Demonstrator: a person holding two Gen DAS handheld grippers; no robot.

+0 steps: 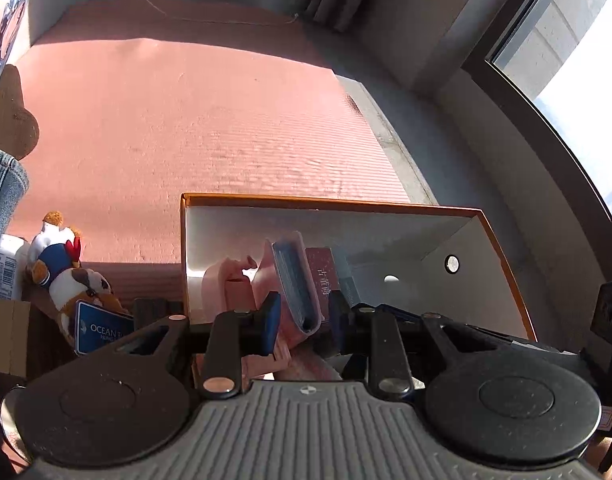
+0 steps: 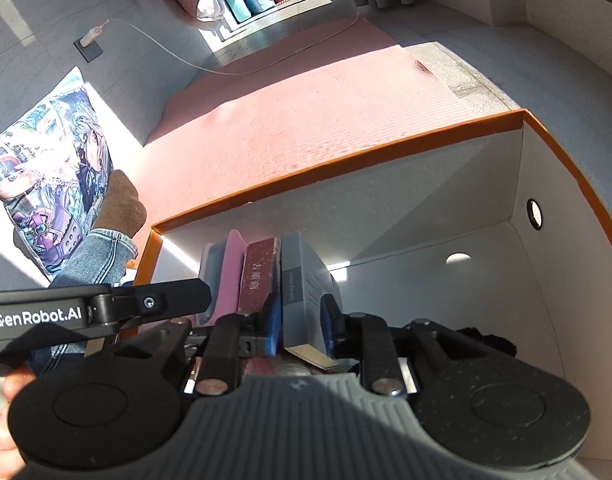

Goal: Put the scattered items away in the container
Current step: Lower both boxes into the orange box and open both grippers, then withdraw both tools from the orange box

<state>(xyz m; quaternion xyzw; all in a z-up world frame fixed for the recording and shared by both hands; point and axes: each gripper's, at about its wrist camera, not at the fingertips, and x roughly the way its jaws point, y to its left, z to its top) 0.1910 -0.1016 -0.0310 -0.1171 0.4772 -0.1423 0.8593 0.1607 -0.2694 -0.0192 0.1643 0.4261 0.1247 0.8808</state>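
The orange-rimmed box [image 2: 345, 152] sits on the pink mat [image 1: 206, 120], and everything hangs on it. Inside, near its left wall, three books stand upright side by side: a pink-covered book [image 1: 296, 280], a dark red book [image 2: 258, 276] and a grey book [image 2: 306, 300]. The left gripper [image 1: 304, 322] has its fingers clenched on the pink-covered book's lower edge. The right gripper [image 2: 298, 326] has its fingers grasping the grey book (blue pads pressed to both faces). Left of the box, outside it, lies a plush toy [image 1: 66, 268] beside a blue card [image 1: 102, 330].
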